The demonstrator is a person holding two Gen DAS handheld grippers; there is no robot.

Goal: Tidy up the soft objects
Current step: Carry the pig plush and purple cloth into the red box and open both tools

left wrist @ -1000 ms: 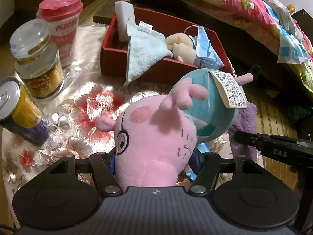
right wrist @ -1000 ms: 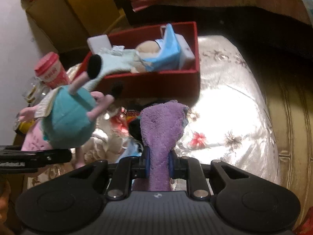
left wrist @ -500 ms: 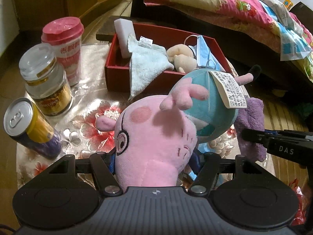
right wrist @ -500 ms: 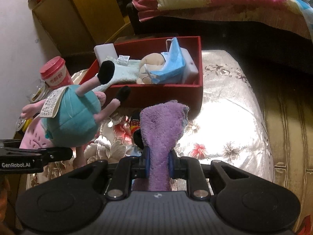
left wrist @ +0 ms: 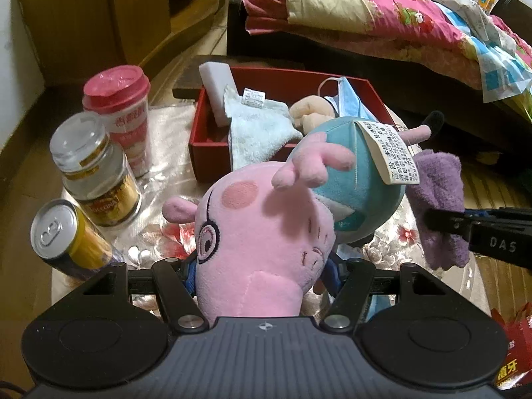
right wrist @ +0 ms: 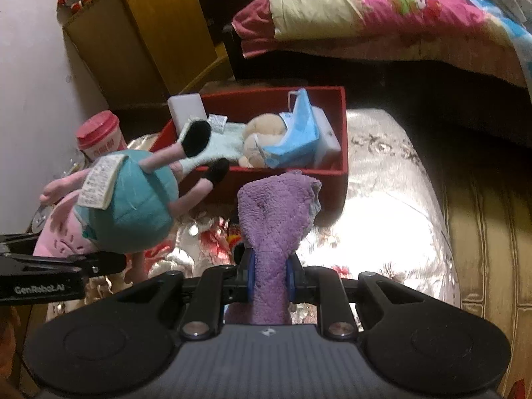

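Bedside, on a shiny floral cloth (right wrist: 392,219): red box (right wrist: 344,139) at its far edge, dead ahead of both tongs. Left gripper (left wrist: 262,272) clamped on pig (left wrist: 256,232), legs boxward; right gripper (right wrist: 269,274) pinching purple towel (right wrist: 276,219), nearer.

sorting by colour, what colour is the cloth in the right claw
Purple cloth, clearest in the right wrist view.

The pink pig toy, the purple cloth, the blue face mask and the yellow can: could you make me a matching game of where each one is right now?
Things:
1. pink pig toy
2. purple cloth
3. blue face mask
4. yellow can

Places:
A. lying in the red box
B. standing on the flowered table cover
C. between the left gripper's fingers
D. pinched in the right gripper

Pairs: 1-C, 2-D, 3-A, 4-B
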